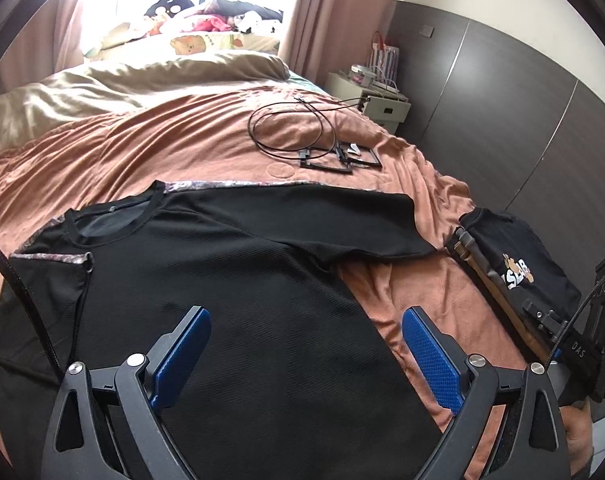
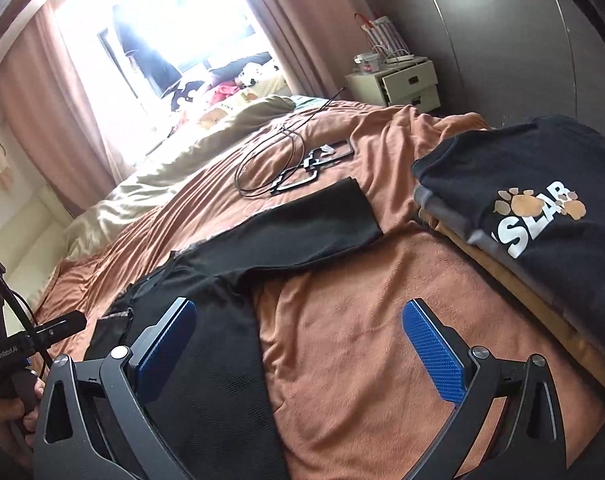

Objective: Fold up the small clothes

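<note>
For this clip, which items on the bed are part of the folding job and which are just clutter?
Part of the job:
- black T-shirt spread flat
- stack of folded clothes
- left gripper and right gripper, both open

Just lying about:
- black cable
- black square frames
- bedside drawers
- beige duvet

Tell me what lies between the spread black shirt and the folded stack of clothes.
Only bare orange bedspread separates the black shirt from the folded stack, clearest in the right wrist view; the shirt's sleeve reaches toward the stack.
</note>
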{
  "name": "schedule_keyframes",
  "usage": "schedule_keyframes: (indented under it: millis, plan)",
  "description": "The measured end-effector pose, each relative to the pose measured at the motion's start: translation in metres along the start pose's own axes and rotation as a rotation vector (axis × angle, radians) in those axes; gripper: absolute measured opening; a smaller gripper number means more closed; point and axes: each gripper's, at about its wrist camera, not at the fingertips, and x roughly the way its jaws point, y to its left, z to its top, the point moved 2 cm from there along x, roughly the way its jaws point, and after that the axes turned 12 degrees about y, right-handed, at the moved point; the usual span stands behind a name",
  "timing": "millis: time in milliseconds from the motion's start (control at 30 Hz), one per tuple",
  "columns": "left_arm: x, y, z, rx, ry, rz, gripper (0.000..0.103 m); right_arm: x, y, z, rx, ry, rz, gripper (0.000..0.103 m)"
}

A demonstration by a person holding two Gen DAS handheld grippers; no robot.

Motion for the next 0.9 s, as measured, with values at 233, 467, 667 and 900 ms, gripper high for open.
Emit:
schedule_keyframes:
  millis: [233, 467, 667, 900]
  plan:
    - [0.028, 0.005, 0.017, 0.008, -0.002, 0.009, 0.080, 0.043, -0.016, 0.026, 0.031, 0.056, -0.007, 0.080]
    - [0.068, 0.016, 0.033, -0.018, 0.049, -0.017, 0.057, 0.090, -0.032, 0.059, 0.106, 0.111, -0.009, 0.052]
    - [0.094, 0.017, 0.047, -0.019, 0.074, -0.039, 0.053, 0.123, -0.040, 0.084, 0.170, 0.149, -0.012, 0.040]
    - [0.116, 0.019, 0.060, -0.026, 0.091, -0.057, 0.049, 0.147, -0.050, 0.097, 0.247, 0.176, -0.023, 0.029]
